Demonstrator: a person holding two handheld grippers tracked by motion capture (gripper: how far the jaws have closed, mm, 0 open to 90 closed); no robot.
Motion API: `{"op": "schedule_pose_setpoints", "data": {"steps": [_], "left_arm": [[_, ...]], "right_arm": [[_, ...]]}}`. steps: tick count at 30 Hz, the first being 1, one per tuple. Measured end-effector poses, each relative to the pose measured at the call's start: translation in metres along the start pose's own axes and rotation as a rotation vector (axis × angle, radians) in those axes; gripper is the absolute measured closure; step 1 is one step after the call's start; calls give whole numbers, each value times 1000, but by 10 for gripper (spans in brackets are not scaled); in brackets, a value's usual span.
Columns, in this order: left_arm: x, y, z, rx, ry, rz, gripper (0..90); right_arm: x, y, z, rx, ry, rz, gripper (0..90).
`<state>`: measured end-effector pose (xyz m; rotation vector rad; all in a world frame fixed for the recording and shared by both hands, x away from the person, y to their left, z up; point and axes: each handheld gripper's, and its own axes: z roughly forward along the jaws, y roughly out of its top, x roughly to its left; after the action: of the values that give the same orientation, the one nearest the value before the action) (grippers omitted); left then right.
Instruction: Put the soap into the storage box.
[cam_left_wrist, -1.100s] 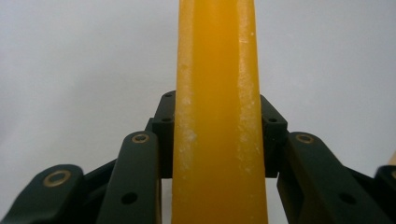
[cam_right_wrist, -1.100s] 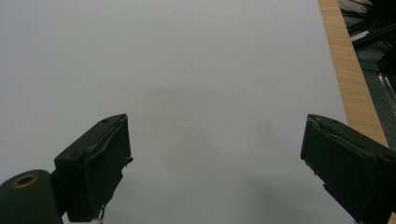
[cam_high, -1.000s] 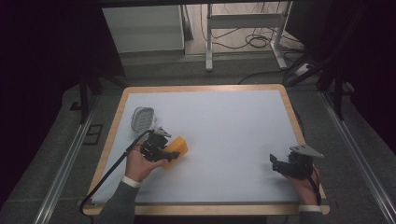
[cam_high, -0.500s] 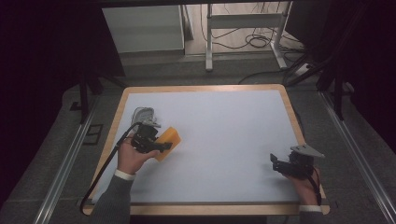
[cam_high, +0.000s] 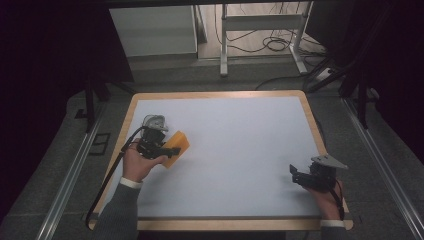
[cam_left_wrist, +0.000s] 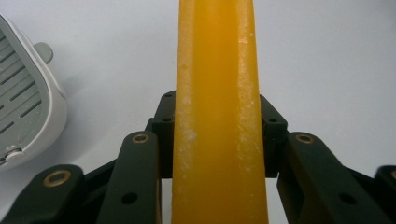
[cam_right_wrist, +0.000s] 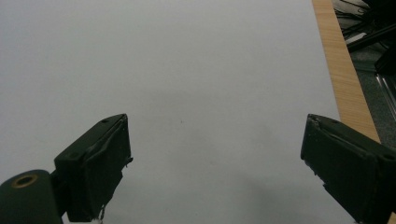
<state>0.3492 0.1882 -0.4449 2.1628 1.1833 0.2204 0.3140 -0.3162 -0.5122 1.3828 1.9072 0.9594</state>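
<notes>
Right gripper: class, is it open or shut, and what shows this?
Open. The right gripper has its two black jaws standing far apart in its own view, with bare table between them.

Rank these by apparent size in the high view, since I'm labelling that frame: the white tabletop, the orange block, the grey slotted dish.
1. White tabletop, by far the largest.
2. Orange block.
3. Grey slotted dish, partly hidden by the left gripper, so its rank against the block is unsure.

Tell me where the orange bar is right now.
The orange bar sits clamped in the left gripper at the table's left side in the high view, just right of the grey slotted dish.
</notes>
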Motion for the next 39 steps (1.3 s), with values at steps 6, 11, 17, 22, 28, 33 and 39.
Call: {"op": "schedule_pose_setpoints", "data": {"steps": [6, 11, 17, 22, 28, 33, 39], "left_arm": [[2, 1, 3, 7, 2, 0, 610], [7, 2, 2, 8, 15, -12, 610], [11, 4, 1, 4, 14, -22, 610], [19, 6, 1, 5, 8, -34, 610], [23, 8, 0, -3, 1, -43, 610], [32, 11, -1, -7, 6, -62, 610], [42, 13, -4, -15, 10, -83, 610]], "right_arm": [[0, 0, 0, -3, -4, 2, 81], [0, 0, 0, -3, -5, -1, 81], [0, 0, 0, -7, -9, -3, 81], [0, 0, 0, -7, -10, -3, 82], [0, -1, 0, -4, -10, -5, 81], [0, -1, 0, -4, -10, -6, 81], [0, -1, 0, -2, -12, -7, 81]]}}
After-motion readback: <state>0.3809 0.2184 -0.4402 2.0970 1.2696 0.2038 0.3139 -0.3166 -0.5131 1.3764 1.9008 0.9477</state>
